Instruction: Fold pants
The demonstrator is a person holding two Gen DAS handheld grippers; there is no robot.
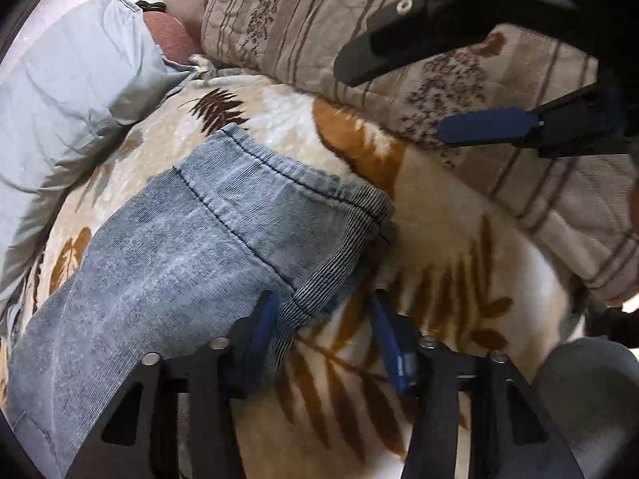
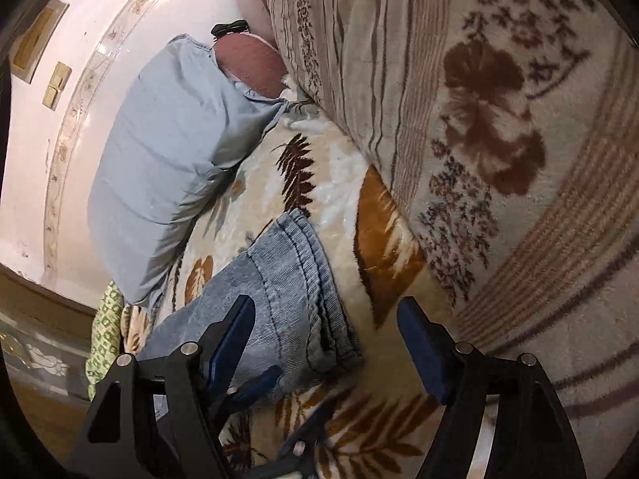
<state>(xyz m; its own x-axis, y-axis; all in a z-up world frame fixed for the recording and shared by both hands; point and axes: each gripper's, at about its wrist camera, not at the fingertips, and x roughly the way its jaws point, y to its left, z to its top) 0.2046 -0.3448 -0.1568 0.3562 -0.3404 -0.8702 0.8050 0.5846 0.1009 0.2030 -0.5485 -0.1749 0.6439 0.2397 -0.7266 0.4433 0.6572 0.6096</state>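
At the bottom of the left wrist view, the left tongs (image 1: 323, 319) are seen with their blue pads held apart; a striped corner of the pants (image 1: 159, 263) lies between them, just beside the left-hand pad, and whether that pad touches the cloth cannot be told. The pants, of faded grey-blue denim, are spread from the lower left toward the middle of that frame, their stitched hem edge turned toward the top, and they rest on a cream blanket (image 1: 439, 247) printed with brown and orange leaves. At the upper right of the same frame, the right tongs (image 1: 399, 95) are seen above the bedding, well apart from the pants, with their fingers spread.

In the right wrist view, the right tongs (image 2: 325, 323) are shown at the bottom with a wide gap and nothing held between them; the folded layers of the pants (image 2: 279, 279) lie below the left finger, at the lower middle of the frame. Farther back, a pale blue pillow (image 2: 167, 151) is seen at the left, and a striped floral quilt (image 2: 479, 119) is piled along the right. A white wall (image 2: 120, 8) fills the upper left.
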